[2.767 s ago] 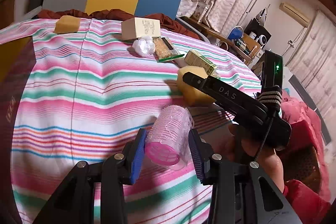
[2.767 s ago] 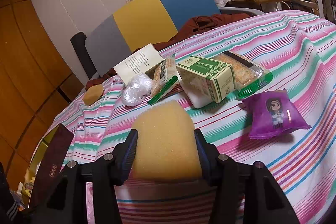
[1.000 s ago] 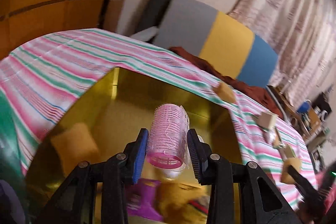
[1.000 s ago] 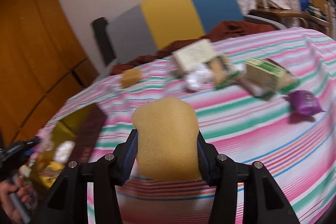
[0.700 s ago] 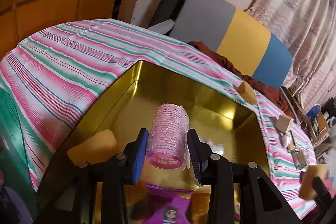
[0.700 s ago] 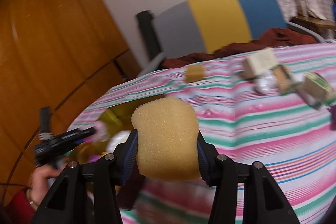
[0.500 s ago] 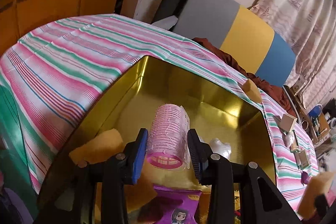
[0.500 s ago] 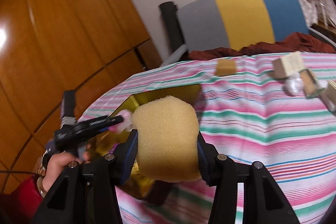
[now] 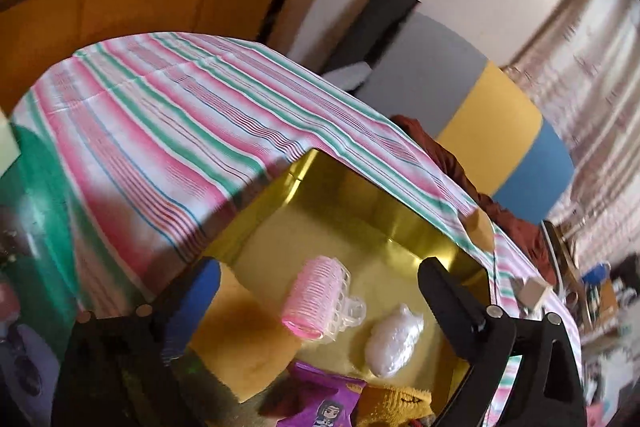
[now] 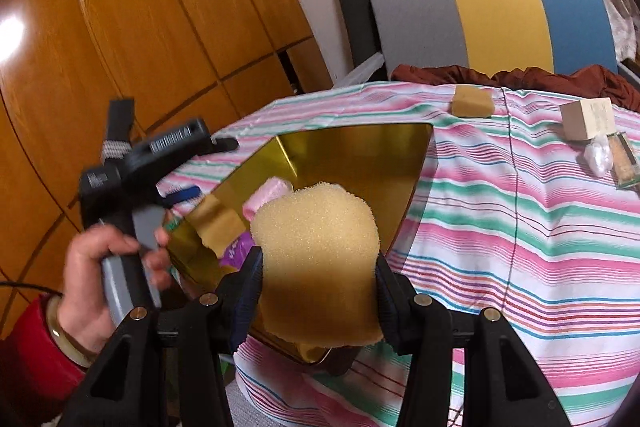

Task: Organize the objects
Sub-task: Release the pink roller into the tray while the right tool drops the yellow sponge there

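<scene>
Dropped from the just-opened left gripper, one pink hair roller lies lengthwise in the gold tin; right gripper clamps one sponge.

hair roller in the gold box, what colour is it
Pink, with a clear plastic clip on it. The hair roller shows best in the left wrist view, lying in the gold box.

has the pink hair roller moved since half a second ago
Yes. The left tool has just opened, and the pink roller dropped from between its fingers onto the gold tray floor.
</scene>
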A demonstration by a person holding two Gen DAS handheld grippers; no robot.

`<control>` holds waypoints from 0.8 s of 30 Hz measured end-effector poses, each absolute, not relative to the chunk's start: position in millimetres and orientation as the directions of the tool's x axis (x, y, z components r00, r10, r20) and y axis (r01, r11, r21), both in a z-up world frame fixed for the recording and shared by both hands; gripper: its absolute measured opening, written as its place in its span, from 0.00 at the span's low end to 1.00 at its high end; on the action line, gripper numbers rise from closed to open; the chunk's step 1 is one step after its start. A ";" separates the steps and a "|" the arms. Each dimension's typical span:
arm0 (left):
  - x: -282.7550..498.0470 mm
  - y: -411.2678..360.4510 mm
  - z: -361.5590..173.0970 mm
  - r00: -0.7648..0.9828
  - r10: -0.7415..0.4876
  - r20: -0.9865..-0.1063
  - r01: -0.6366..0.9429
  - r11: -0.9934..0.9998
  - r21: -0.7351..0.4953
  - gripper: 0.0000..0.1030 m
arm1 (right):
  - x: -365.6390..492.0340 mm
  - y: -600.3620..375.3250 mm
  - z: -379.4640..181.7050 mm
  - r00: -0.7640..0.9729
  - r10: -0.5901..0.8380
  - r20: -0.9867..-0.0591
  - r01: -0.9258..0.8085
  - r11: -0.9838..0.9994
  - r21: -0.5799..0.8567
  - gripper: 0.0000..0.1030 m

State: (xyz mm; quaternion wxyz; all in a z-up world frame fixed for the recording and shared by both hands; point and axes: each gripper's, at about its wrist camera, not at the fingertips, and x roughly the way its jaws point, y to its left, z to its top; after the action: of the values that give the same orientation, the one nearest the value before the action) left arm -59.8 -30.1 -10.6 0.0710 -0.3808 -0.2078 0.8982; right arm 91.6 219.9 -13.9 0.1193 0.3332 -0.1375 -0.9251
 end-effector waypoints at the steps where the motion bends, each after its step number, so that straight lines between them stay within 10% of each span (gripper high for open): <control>1: -59.3 -30.8 -9.1 -0.700 0.278 -0.658 0.042 -0.903 -0.427 0.99 | 90.6 216.8 -14.4 -0.748 -0.311 -0.586 0.134 -0.936 0.326 0.50; 14: -47.4 -28.4 16.1 -0.733 0.267 -0.625 0.042 -0.900 -0.433 1.00 | 50.1 179.3 -29.2 -0.687 -0.185 -0.703 0.124 -0.983 0.138 0.61; 24: -43.3 -29.4 29.4 -0.755 0.265 -0.600 0.043 -0.893 -0.447 1.00 | 66.3 218.3 -4.0 -0.749 -0.229 -0.622 0.040 -0.952 0.303 0.73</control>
State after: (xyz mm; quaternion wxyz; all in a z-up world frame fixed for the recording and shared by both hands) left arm -43.3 -29.4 29.4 0.0609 -0.3449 -0.2228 0.9098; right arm 66.3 218.3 -4.0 0.0727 0.3466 -0.1364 -0.9252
